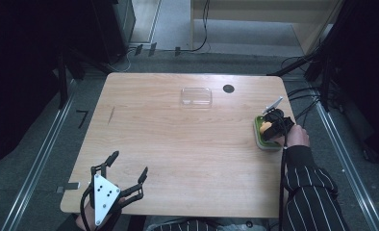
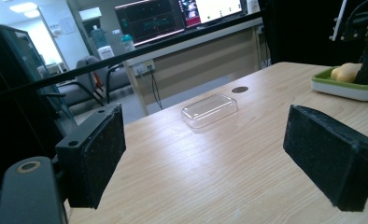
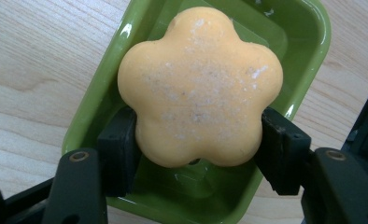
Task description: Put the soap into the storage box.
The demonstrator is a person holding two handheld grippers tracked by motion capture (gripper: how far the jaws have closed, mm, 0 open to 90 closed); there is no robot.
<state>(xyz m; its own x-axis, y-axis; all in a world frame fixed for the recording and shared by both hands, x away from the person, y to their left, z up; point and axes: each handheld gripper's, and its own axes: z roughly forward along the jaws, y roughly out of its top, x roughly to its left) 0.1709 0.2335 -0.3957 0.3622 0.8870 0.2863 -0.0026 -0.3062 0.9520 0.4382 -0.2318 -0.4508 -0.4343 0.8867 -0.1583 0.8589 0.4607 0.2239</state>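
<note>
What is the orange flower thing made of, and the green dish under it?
The orange flower looks like soap: matte, waxy, with pale powdery specks on top. The green dish looks like glossy plastic or glazed ceramic, since its rim shows bright reflections; which one is hard to tell.

The table (image 1: 178,144) lies bare across its middle and left side; a clear lid (image 1: 196,96) near the far edge and a green tray (image 1: 260,139) at the right edge stand well apart, with room between

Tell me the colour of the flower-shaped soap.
Pale orange soap, clearest in the right gripper view.
</note>
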